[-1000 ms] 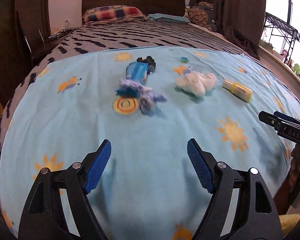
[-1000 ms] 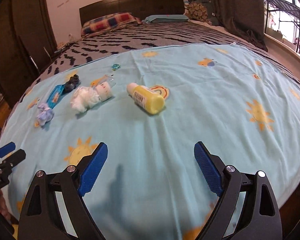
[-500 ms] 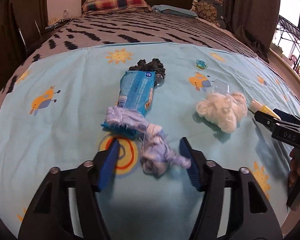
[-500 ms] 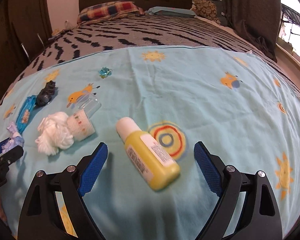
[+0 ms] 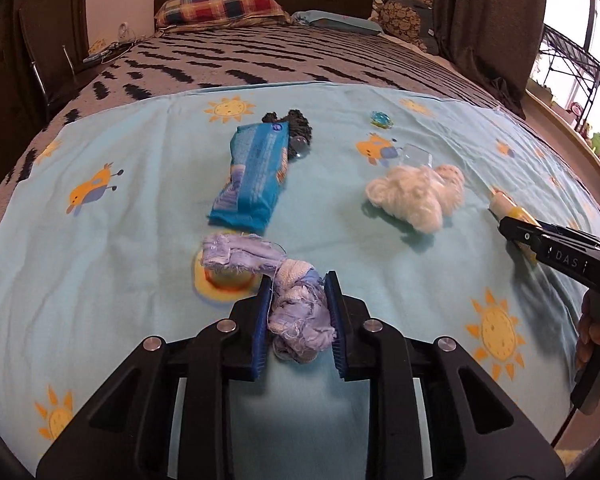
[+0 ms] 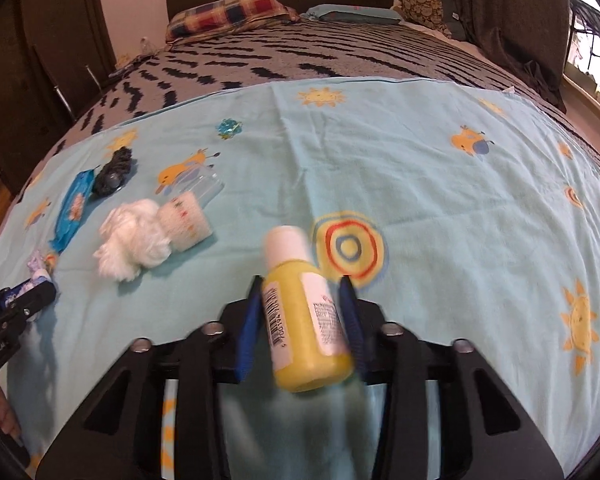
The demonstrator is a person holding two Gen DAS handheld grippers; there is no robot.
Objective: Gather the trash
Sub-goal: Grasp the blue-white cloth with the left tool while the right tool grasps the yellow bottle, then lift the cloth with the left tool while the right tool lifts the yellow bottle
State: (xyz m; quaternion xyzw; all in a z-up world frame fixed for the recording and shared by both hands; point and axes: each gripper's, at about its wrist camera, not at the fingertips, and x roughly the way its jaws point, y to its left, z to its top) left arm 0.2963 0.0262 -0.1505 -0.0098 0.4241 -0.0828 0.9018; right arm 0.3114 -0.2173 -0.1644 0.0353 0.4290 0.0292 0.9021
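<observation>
We see our left gripper (image 5: 296, 312) low in the middle of the left wrist frame. Its jaws have just been closing and its 2 blue pads now press on a frayed pale-blue rag (image 5: 296, 316), so it is clenched on that rag. The rag's far end trails up and left over a yellow print on the light-blue sheet (image 5: 120, 260) that covers the near part of the bed.

Above the rag, in the centre of that frame, lies a blue wrapper (image 5: 256, 176), with a dark crumpled scrap (image 5: 296, 124) touching its upper end. To the right sits a white fluffy wad (image 5: 408, 196), and a small clear cup (image 5: 418, 156) lies just above it. A tiny teal scrap (image 5: 381, 119) rests higher up, apart from the rest.

In the right wrist frame our right gripper (image 6: 300, 320) sits low in the centre. Its jaws have also just been closing, and the yellow bottle (image 6: 304, 320) with a white cap lies between the 2 blue pads, which press on its sides: the gripper is grasping the bottle. The cap points toward the top of the frame, beside a ringed print on the sheet.

At the left of this frame we see the white fluffy wad beside a small patterned paper cup (image 6: 186, 222), which touches it, and the blue wrapper further left. The left gripper enters at the lower left edge.

At the right edge of the left wrist frame the right gripper shows too, with part of the person's hand (image 5: 598, 332) below it.
</observation>
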